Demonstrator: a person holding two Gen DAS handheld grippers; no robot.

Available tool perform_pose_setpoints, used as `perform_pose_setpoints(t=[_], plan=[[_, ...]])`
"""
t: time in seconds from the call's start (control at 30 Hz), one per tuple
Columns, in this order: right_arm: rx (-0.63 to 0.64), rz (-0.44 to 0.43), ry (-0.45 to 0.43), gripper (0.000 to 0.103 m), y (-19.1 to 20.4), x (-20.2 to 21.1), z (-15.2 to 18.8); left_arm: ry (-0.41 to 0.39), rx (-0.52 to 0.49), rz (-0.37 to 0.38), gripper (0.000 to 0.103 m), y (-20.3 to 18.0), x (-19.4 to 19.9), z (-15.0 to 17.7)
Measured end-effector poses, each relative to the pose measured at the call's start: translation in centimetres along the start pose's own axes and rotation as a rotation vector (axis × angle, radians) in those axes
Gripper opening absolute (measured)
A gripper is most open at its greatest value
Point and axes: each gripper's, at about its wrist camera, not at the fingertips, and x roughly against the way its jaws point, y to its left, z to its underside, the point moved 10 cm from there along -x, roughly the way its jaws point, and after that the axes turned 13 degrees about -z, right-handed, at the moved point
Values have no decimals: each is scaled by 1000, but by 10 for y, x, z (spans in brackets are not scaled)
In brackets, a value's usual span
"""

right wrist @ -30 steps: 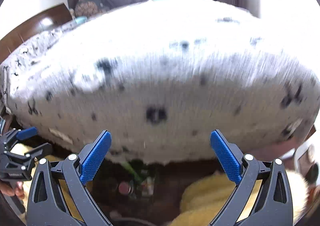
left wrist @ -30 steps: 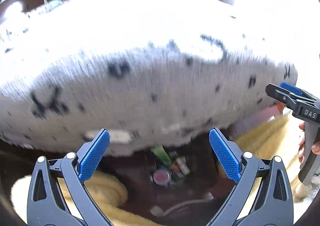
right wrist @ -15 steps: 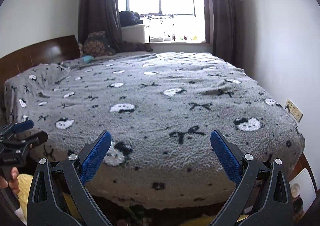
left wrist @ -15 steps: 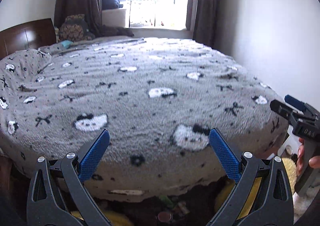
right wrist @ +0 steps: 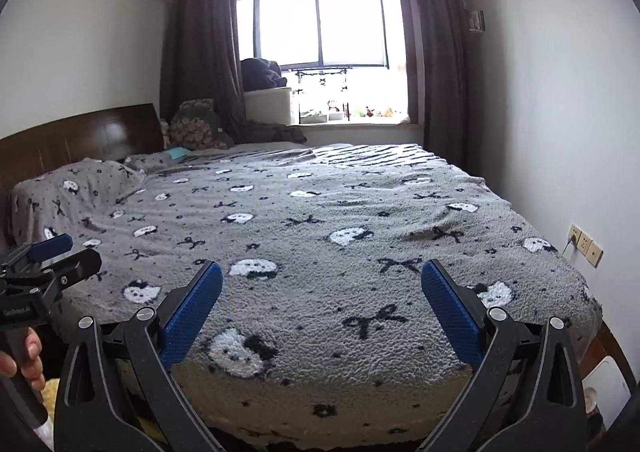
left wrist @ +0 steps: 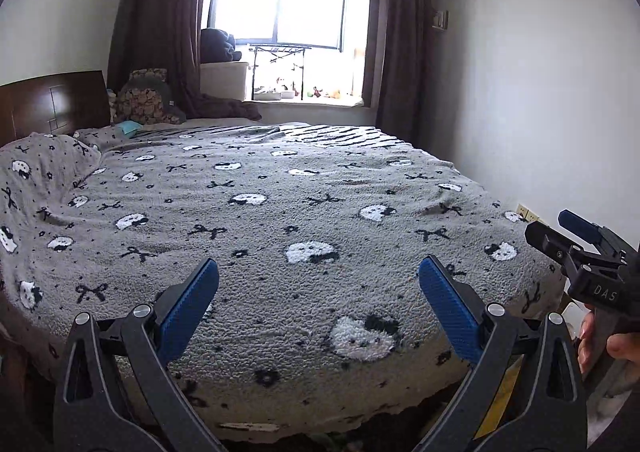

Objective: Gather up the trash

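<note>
My left gripper (left wrist: 318, 306) is open and empty, held level over the foot of the bed. My right gripper (right wrist: 322, 306) is open and empty too, beside it on the right. The right gripper also shows at the right edge of the left wrist view (left wrist: 576, 248), and the left gripper at the left edge of the right wrist view (right wrist: 48, 264). No trash shows on the grey fleece blanket (left wrist: 304, 219) with its white cat faces and black bows. The floor under the bed's foot is almost out of view.
A wooden headboard (right wrist: 76, 143) and pillow (right wrist: 76, 187) stand at the left. A window (right wrist: 324, 23) with dark curtains is at the far end, with cushions and clothes near it. A white wall with sockets (right wrist: 584, 246) runs close along the right. A white object (right wrist: 604, 388) lies at the lower right.
Both grippers have tilted up from the floor under the bed's foot to look level across the bed. The small items on the floor have dropped out of view. Both stay open.
</note>
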Motion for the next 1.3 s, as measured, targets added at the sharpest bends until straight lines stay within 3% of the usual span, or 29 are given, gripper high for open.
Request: perform_pose_setpoints(t=[0.3,0.53,1.3], plan=[[-63,68,-6,100,-9,8,14,32,-10,-35,95,-2,-3,20],[-43,150,14,100,-15,10,24,39,-5,-77,95,7,-1,29],[-29,115,11,100,0,9,25,45,15,-77,95,10,-2,32]])
